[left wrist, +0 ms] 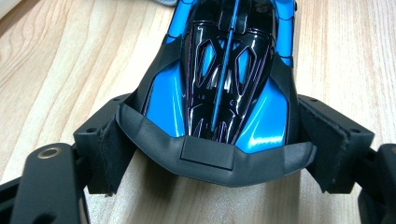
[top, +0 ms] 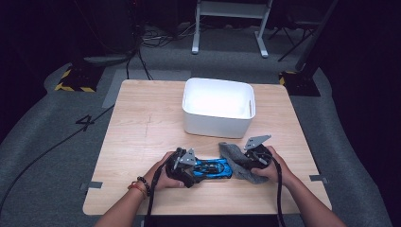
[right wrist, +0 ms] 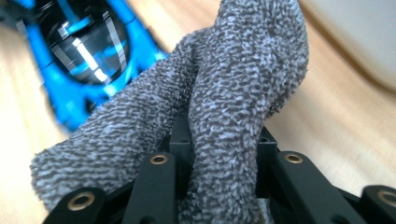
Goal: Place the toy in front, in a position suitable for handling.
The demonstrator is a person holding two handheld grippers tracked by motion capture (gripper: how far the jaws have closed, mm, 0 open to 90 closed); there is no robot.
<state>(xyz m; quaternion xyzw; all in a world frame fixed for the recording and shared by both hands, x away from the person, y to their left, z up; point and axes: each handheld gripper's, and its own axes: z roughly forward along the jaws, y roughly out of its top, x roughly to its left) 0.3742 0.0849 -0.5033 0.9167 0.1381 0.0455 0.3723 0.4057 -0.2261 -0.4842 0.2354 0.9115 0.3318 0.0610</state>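
Gripping the blue toy car (left wrist: 224, 79), left tool (left wrist: 210, 149); right tool (right wrist: 224, 154) pinches the grey cloth (right wrist: 210, 102)

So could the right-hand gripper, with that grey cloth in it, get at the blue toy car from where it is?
Probably yes. The right gripper holds the grey cloth right beside the blue toy car, nothing between them, while the left gripper clamps the car's far end.

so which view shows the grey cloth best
The right gripper view: the grey cloth is close up, bunched between the right claw jaws, its looped pile plain. The high view shows it small, beside the blue toy car. The left gripper view catches a sliver at the top edge.
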